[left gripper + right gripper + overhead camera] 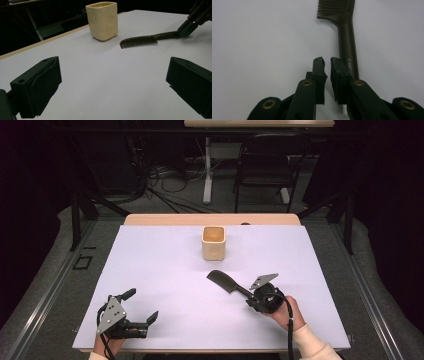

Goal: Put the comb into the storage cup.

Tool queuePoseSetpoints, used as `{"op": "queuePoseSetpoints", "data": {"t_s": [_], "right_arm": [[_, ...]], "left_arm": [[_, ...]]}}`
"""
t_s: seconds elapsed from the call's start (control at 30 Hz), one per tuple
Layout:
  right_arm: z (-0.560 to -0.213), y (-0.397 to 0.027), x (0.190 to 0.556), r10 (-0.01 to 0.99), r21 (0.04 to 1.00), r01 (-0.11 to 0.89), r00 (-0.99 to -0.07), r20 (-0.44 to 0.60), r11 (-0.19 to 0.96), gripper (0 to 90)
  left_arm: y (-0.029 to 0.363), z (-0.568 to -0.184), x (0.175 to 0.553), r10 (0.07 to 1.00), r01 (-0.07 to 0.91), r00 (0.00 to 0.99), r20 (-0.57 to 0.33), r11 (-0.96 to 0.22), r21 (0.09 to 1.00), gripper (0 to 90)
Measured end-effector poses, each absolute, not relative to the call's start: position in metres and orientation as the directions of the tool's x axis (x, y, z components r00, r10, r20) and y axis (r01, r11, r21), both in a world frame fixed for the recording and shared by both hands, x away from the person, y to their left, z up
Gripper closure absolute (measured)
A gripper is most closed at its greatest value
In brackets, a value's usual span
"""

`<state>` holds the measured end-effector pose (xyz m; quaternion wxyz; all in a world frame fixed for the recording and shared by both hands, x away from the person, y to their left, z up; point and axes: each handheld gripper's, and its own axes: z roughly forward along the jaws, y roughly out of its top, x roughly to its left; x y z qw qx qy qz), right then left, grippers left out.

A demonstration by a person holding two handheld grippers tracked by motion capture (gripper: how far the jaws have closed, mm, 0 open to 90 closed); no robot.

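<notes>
A dark comb (222,281) lies flat on the white sheet (150,265), teeth end toward a cream square cup (213,242) that stands upright at the far middle. My right gripper (251,296) sits at the comb's handle end. In the right gripper view its jaws (327,60) stand a narrow slit apart with nothing in the gap, and the comb handle (347,45) runs beside and under the right-hand finger (338,72). My left gripper (141,305) rests near the front left edge, wide open and empty (113,82), facing the cup (102,21) and comb (138,41).
The sheet covers a wooden table whose far edge (210,219) shows behind the cup. Beyond it are a dark chair (265,165), a table leg (207,170) and floor cables. Dark frame rails run along both sides of the table.
</notes>
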<state>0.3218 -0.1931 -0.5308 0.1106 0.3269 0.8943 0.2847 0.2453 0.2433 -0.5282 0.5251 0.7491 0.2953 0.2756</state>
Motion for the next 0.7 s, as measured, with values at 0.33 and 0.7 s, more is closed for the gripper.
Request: {"op": "queuePoseSetpoints", "data": {"t_s": [0.33, 0.7], "right_arm": [[-0.521, -0.19, 0.32, 0.651, 0.574, 0.518, -0.758, -0.036, 0.634, 48.6], [-0.517, -0.188, 0.324, 0.659, 0.572, 0.516, -0.75, -0.059, 0.638, 12.0]], "left_arm": [[0.243, -0.528, 0.245, 0.732, 0.154, 0.674, 0.101, -0.272, 0.95, 0.0], [0.244, -0.528, 0.245, 0.733, 0.152, 0.672, 0.102, -0.271, 0.951, 0.0]]}}
